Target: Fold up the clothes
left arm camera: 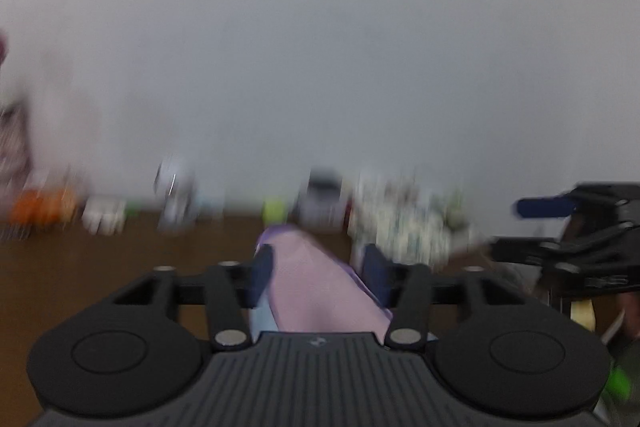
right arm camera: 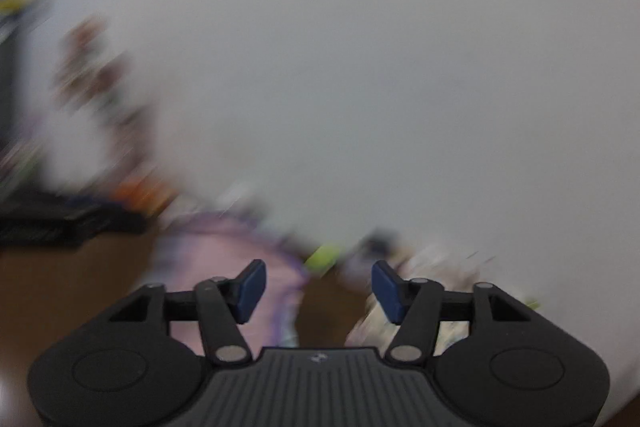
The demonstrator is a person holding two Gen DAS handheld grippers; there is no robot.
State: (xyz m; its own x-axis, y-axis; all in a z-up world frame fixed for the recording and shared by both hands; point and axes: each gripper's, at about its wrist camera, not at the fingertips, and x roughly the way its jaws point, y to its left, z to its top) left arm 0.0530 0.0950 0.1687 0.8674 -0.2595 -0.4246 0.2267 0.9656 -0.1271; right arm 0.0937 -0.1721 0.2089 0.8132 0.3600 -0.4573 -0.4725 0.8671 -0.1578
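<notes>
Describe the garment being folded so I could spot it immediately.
On the brown table, in front of the blurred clutter along the white wall, lies a pink garment. It is the only pink cloth, edged in purple, running between the left gripper jaws.

My left gripper (left arm camera: 318, 275) points forward and slightly down, jaws parted. My right gripper (right arm camera: 319, 291) likewise, jaws wide apart, nothing clamped.

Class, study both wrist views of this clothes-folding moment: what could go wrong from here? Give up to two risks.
1. The pink garment lies between the left gripper's spread fingers without being visibly pinched, so it may slide out and undo a fold.
2. Both views are motion-blurred and the right gripper is open over the brown table beside the cloth; a hasty close might catch nothing or bunch the fabric.
</notes>
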